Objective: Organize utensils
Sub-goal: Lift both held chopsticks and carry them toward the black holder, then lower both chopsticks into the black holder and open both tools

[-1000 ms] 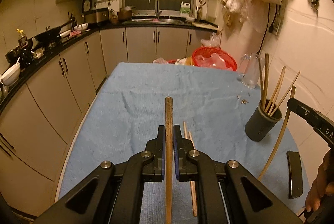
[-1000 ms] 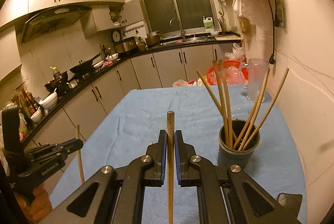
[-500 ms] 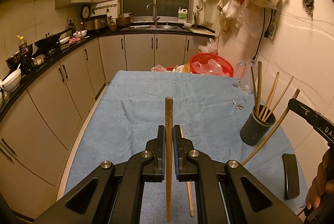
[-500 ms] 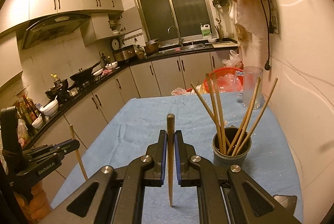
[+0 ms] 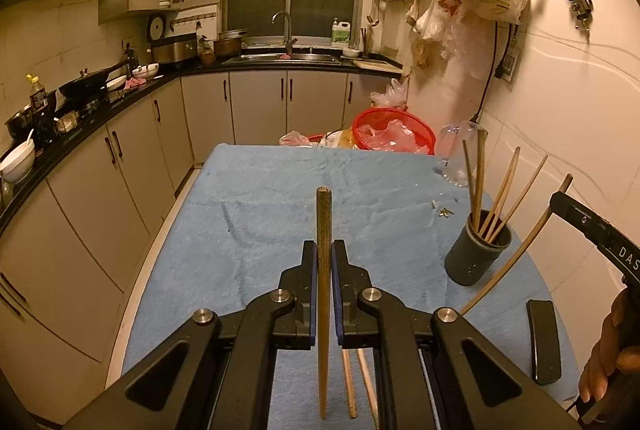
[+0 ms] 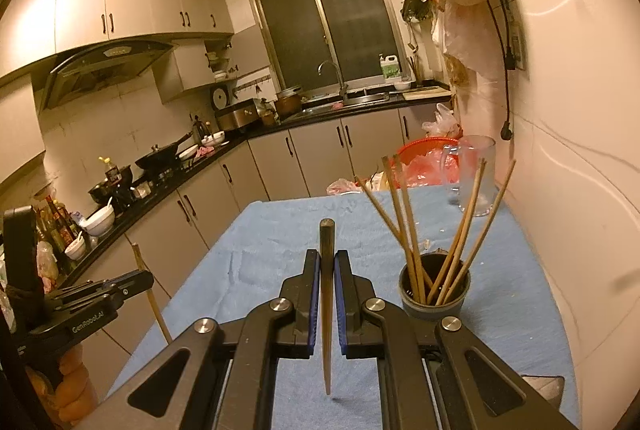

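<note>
My left gripper [image 5: 323, 254] is shut on a wooden chopstick [image 5: 323, 282] held upright above the blue table cloth [image 5: 280, 213]. My right gripper [image 6: 327, 264] is shut on another chopstick [image 6: 326, 310], held upright to the left of the dark cup [image 6: 435, 292]. That cup holds several chopsticks [image 6: 404, 213] and also shows in the left wrist view [image 5: 476, 254] at the right. Two loose chopsticks [image 5: 354, 382] lie on the cloth under the left gripper. The right gripper's chopstick [image 5: 516, 250] leans near the cup in the left wrist view.
A black flat object [image 5: 543, 340] lies at the cloth's right front. A clear glass mug [image 6: 474, 173] and a red basket [image 5: 394, 129] stand at the far end. The white wall [image 6: 568, 189] is close on the right. Cabinets [image 5: 100, 189] run along the left.
Both grippers have risen and drawn back with their chopsticks. The cup looks smaller and farther in both views. Both grips are unchanged.
</note>
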Tool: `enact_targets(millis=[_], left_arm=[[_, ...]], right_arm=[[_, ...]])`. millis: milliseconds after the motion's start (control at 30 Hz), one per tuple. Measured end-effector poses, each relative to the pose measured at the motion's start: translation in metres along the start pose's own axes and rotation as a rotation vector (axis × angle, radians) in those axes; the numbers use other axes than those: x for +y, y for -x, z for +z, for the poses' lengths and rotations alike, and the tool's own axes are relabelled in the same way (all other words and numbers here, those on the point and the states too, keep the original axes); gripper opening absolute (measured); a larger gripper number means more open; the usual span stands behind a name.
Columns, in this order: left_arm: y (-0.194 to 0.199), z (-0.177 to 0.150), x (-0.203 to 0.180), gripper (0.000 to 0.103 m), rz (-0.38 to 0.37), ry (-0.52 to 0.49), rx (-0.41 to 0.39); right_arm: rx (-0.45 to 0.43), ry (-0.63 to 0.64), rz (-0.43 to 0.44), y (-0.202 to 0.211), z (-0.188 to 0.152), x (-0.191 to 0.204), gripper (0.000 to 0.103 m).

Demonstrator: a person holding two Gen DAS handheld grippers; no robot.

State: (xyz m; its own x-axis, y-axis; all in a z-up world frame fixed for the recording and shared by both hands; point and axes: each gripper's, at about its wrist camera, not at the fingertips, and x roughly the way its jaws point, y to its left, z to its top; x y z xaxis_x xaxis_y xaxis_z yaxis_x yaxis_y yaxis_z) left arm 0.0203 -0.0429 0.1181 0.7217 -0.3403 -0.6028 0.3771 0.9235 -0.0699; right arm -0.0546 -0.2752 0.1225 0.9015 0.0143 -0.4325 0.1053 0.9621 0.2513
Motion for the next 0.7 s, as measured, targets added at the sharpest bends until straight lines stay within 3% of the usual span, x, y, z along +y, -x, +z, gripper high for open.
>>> enact_targets(millis=[700], left_arm=[[0.011, 0.073, -0.082, 0.007, -0.166, -0.064, -0.061]], right_arm=[[-0.167, -0.107, -0.06, 0.074, 0.063, -0.068, 0.008]])
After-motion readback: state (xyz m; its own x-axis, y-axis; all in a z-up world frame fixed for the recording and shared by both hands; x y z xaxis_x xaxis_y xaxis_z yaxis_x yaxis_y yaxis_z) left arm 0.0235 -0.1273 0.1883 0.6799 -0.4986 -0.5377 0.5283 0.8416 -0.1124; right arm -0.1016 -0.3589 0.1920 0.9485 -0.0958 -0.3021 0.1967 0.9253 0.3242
